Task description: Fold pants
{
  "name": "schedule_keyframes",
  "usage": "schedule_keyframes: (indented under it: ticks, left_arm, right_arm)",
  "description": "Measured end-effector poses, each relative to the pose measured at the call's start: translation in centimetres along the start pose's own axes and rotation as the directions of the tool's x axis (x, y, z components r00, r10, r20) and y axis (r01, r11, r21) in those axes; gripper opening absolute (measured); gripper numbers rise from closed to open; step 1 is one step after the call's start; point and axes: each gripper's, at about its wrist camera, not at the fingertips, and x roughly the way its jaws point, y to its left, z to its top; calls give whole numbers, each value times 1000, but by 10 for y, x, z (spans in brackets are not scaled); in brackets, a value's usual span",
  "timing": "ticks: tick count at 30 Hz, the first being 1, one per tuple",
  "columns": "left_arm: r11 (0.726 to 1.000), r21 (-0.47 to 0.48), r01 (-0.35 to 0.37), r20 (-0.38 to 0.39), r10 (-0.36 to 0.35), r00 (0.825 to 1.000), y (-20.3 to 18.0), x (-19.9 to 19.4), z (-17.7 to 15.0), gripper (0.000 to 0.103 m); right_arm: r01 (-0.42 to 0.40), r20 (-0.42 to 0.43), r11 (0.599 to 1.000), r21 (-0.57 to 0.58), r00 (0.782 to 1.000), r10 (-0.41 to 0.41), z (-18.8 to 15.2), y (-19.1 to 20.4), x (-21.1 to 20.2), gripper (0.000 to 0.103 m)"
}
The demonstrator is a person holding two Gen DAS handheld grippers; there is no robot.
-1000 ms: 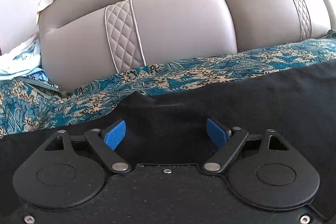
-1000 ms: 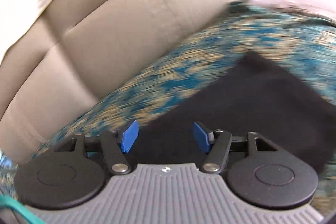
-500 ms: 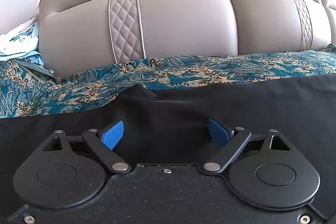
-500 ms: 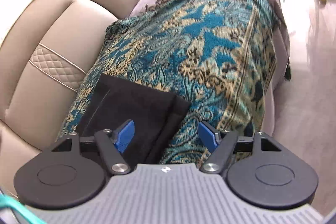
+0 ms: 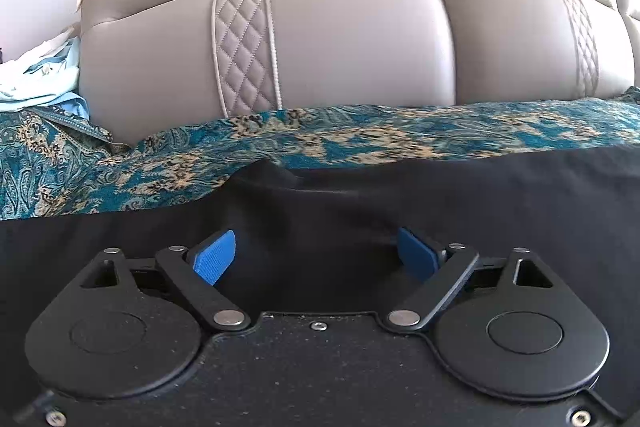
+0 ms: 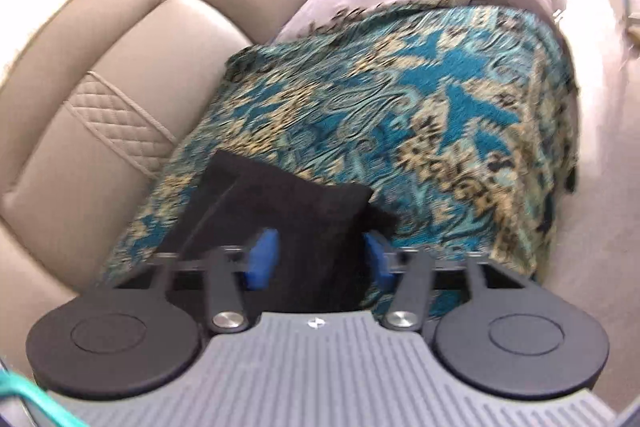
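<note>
**Inspector:** Starting nearest the right gripper (image 6: pixel 320 265): its jaws have just been closing, and the end of the black pants (image 6: pixel 288 223) stands between the blue pads (image 6: pixel 262 265). The left pad appears to touch the cloth; whether the right pad bears on it I cannot tell, since the view is blurred. I would not record a firm grip.

**Assessor:** And the left gripper (image 5: pixel 316 259)?

**Inspector:** Spread wide, holding nothing. The pants lie flat directly under and ahead of its pads, with a small raised pucker (image 5: pixel 276 173) at the far edge of the cloth just beyond them.

**Assessor:** Where does the garment sit overall?

**Inspector:** On the patterned teal throw (image 6: pixel 420 131) covering the sofa seat. Ahead of the right gripper the pants end in a squared-off double layer; bare throw runs on beyond it, towards the seat's far end. Behind the throw, in both views, rises the grey backrest (image 5: pixel 340 39).

**Assessor:** Step in hand?

**Inspector:** In my judgement, taking hold of the leg end for a lengthwise fold. No such fold is visible yet.

**Assessor:** Requirements for the next move?

**Inspector:** Confirm that both layers are pinched, lift just clear of the throw, and carry the end towards the left gripper's side. The left gripper should pin or grasp its portion so that the cloth does not drag.
</note>
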Motion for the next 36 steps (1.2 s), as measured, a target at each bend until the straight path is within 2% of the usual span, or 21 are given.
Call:
schedule_keyframes:
  ticks: [3, 5, 8, 11, 12, 14, 15, 17, 18, 22, 26, 30, 33, 36]
  left_arm:
    - [995, 17, 102, 16, -102, 995, -19, -17, 4, 83]
    - [986, 57, 159, 37, -161, 986, -42, -28, 7, 84]
    - [949, 169, 267, 48, -278, 959, -87, -45, 8, 84]
    - [889, 283, 360, 26, -383, 924, -133, -58, -1, 84]
    - [865, 315, 389, 13, -414, 910, -147, -61, -5, 84]
    - [827, 365, 428, -16, -454, 891, -173, -66, -13, 84]
    - [811, 383, 442, -34, -466, 884, -183, -67, -18, 84]
    - [793, 399, 460, -64, -477, 877, -200, -69, -25, 84]
    - [792, 394, 466, -61, -483, 873, -203, -69, -27, 84]
    - [795, 351, 495, -90, -498, 863, -203, -66, -26, 86]
    - [806, 325, 495, -100, -491, 866, -199, -57, -21, 88]
    - [819, 311, 482, -125, -468, 875, -206, -56, -14, 87]
    - [823, 297, 485, -152, -461, 874, -221, -57, -5, 86]
    - [848, 297, 439, -183, -400, 898, -240, -52, 0, 90]
  right_arm:
    - [11, 19, 999, 51, 1000, -12, 3, -10, -4, 12]
    - [1, 59, 997, 75, 998, -5, 5, -15, -12, 10]
    - [26, 142, 999, 34, 989, -31, 8, -15, -25, 12]
    - [52, 120, 997, 57, 991, -59, 9, -23, -25, 19]
    - [51, 96, 995, 83, 994, -59, 10, -29, -23, 26]
    - [52, 64, 991, 126, 996, -60, 12, -39, -20, 31]
    - [50, 54, 989, 141, 997, -58, 13, -43, -19, 42]
    - [29, 41, 987, 160, 999, -36, 13, -48, -19, 55]
    - [7, 34, 986, 169, 999, -13, 14, -51, -19, 60]
    - [-81, -24, 973, 217, 996, 88, 11, -56, -18, 67]
    - [-153, -85, 940, 305, 979, 187, 7, -62, -7, 69]
    - [-157, -83, 944, 290, 978, 189, 7, -56, -6, 72]
    - [-158, -73, 950, 269, 980, 183, 8, -49, -3, 72]
    - [-144, -55, 969, 199, 986, 157, 10, -39, 0, 73]
